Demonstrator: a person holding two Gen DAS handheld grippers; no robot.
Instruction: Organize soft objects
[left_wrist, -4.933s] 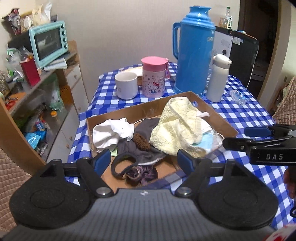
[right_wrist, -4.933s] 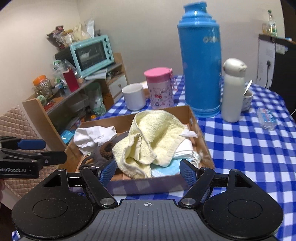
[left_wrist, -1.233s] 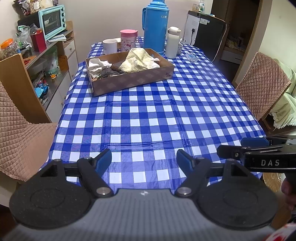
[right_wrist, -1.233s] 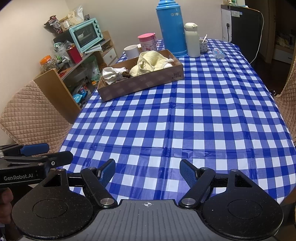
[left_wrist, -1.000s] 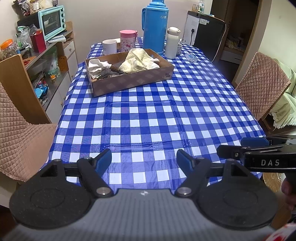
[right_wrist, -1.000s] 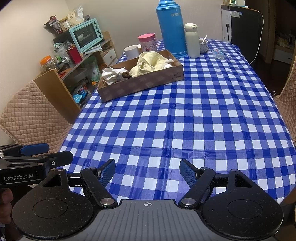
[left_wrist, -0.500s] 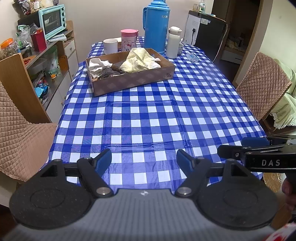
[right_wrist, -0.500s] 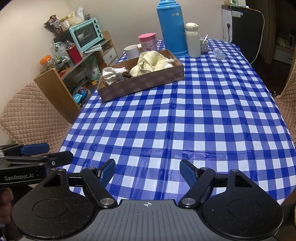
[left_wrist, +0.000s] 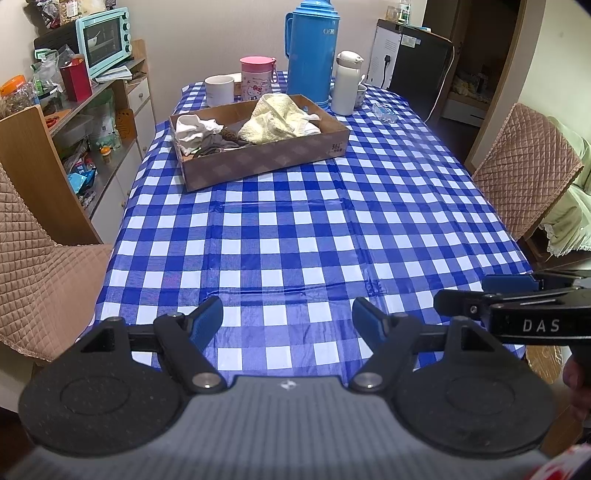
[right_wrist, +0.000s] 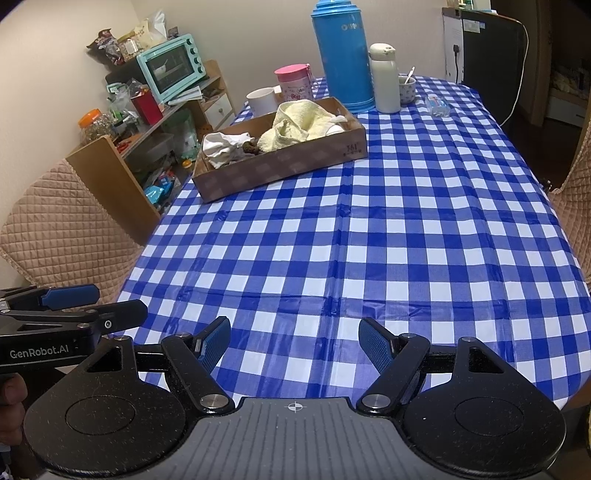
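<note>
A brown cardboard box (left_wrist: 266, 158) (right_wrist: 284, 162) stands at the far end of the blue checked table. It holds a yellow towel (left_wrist: 275, 118) (right_wrist: 299, 123), a white cloth (left_wrist: 192, 127) (right_wrist: 219, 146) and dark soft items (left_wrist: 218, 144). My left gripper (left_wrist: 287, 319) is open and empty, low over the table's near edge. My right gripper (right_wrist: 294, 341) is open and empty beside it, also at the near edge. Each gripper shows at the side of the other's view.
Behind the box stand a blue thermos (left_wrist: 308, 51), a white bottle (left_wrist: 345, 83), a pink cup (left_wrist: 256, 77) and a white mug (left_wrist: 219, 90). A shelf with a teal oven (left_wrist: 103, 40) lines the left. Padded chairs (left_wrist: 524, 162) flank the table.
Since about five seconds ago both grippers have pulled far back from the box to the table's near edge. Over the last second they have hardly moved.
</note>
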